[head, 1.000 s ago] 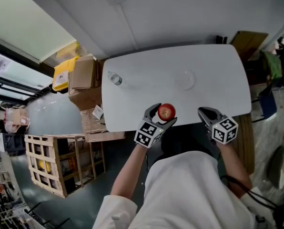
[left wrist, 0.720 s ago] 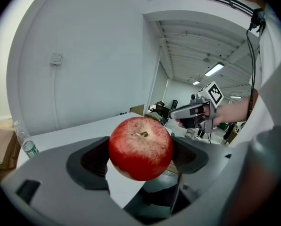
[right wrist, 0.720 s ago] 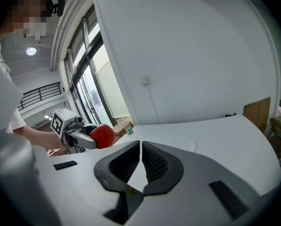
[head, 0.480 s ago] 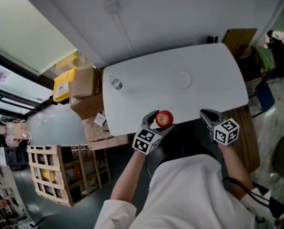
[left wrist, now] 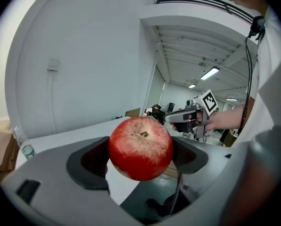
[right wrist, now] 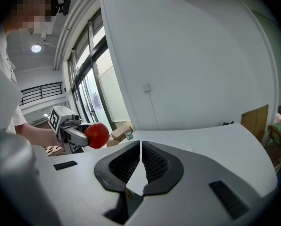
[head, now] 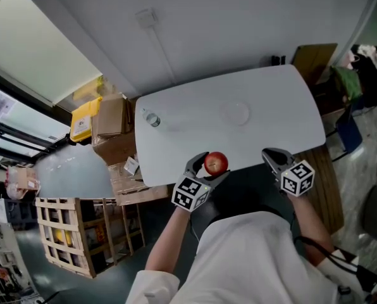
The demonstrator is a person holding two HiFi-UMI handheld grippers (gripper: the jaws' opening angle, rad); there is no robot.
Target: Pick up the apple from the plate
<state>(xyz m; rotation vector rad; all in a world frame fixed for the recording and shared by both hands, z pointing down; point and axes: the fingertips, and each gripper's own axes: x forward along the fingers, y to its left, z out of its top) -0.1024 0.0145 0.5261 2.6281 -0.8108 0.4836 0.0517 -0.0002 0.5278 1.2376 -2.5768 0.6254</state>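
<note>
The red apple (head: 216,163) is clamped between the jaws of my left gripper (head: 207,166), held in the air at the near edge of the white table (head: 283,106). In the left gripper view the apple (left wrist: 140,148) fills the gap between the two dark pads, stem end up. A pale, faint plate (head: 234,113) lies near the table's middle with nothing on it. My right gripper (head: 272,158) hovers at the near right edge, jaws shut with their tips touching and nothing between them. In the right gripper view I see the apple (right wrist: 98,135) off to the left.
A small clear bottle (head: 152,120) stands at the table's far left corner. Cardboard boxes (head: 111,122) and a wooden crate (head: 71,233) sit on the floor to the left. A chair and clutter (head: 353,87) are to the right.
The view has shifted a little, and the left gripper with the apple has drifted slightly toward me and to the left. The right gripper holds about the same place.
</note>
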